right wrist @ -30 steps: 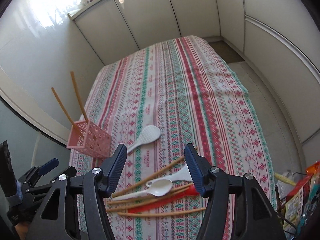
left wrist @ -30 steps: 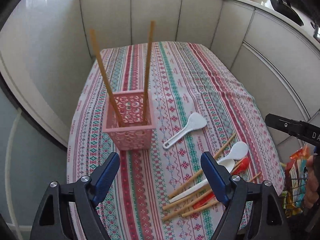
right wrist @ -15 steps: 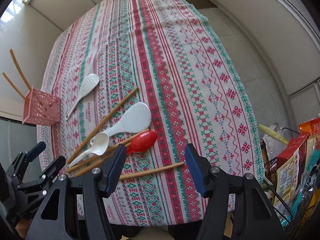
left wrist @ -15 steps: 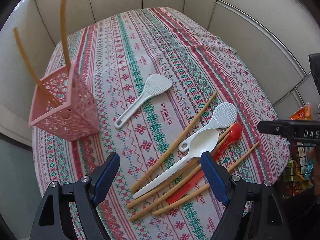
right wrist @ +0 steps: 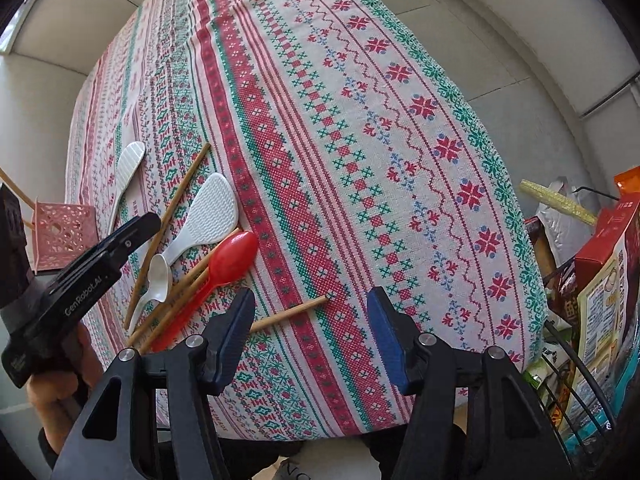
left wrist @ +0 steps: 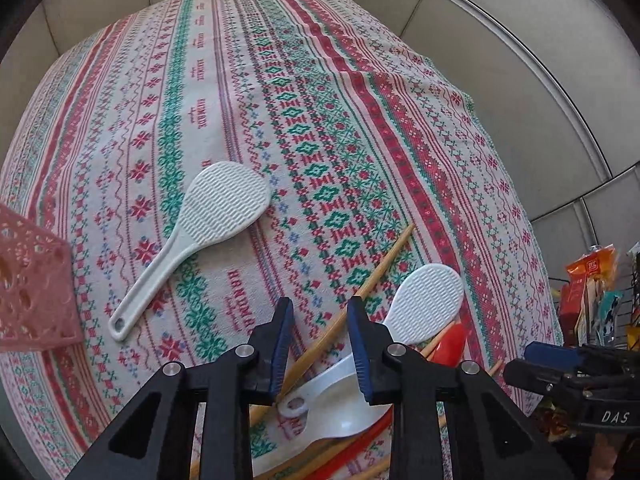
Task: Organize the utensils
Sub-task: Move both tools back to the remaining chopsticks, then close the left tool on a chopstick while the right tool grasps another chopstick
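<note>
Patterned red-and-green tablecloth covers the table. On its near edge lies a long thin wooden chopstick — light, stiff, smooth, so probably slippery; I would take it near the middle. The left gripper stands over it, jaws partly closed and holding nothing. The right gripper is wide open and empty — a pink perforated plastic basket waits at left.

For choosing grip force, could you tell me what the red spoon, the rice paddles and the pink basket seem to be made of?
Red spoon: apparently glossy plastic, with bright highlights on its bowl.
Rice paddles: probably matte white moulded plastic, with dimpled faces and a hanging hole in the handle.
Pink basket: likely rigid plastic, its walls pierced with cut-out holes.
</note>
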Demonstrator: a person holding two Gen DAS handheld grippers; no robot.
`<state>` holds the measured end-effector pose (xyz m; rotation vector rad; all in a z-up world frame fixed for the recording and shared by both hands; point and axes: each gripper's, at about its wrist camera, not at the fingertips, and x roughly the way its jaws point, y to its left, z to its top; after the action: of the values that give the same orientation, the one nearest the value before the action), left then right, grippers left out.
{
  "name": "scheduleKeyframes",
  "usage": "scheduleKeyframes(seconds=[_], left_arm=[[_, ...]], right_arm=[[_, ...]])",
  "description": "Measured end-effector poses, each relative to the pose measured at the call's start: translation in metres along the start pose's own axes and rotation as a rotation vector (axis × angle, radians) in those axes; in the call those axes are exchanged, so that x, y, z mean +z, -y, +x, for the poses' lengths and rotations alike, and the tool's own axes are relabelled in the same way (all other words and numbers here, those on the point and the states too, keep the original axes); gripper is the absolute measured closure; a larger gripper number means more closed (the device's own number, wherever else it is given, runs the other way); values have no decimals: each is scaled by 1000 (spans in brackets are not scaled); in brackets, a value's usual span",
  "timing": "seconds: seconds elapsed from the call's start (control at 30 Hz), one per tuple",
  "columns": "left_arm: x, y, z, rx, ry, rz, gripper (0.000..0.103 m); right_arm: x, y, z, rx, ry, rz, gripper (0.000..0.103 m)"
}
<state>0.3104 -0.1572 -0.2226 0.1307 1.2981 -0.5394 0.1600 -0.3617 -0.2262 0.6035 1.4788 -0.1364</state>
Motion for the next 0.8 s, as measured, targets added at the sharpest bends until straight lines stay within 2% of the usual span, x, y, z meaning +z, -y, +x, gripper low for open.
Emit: scheduleKeyframes(seconds=[0.1, 0.17, 0.2, 0.27, 0.43, 0.63, 0.8], left_arm=[[4, 11, 6, 2, 3, 43, 78], [5, 18, 8, 30, 5, 72, 81], [4, 20, 9, 42, 4, 86, 88], [3, 22, 9, 58, 1, 101, 90], [-2, 1, 2, 77, -19, 37, 93], [-15, -35, -14, 127, -64, -54, 97], [-29, -63, -25, 134, -112, -74, 96]], right_arm=[[-1, 2, 2, -3, -11, 4, 47], [1, 3, 3, 1, -17, 5, 48], [1, 2, 4, 4, -21, 6, 48], [1, 0, 7, 14, -31, 10, 49], [1, -9, 14, 40, -54, 11, 53], [-3, -22, 32, 111, -122, 36, 64], [-1, -38, 35, 80, -77, 38, 67]])
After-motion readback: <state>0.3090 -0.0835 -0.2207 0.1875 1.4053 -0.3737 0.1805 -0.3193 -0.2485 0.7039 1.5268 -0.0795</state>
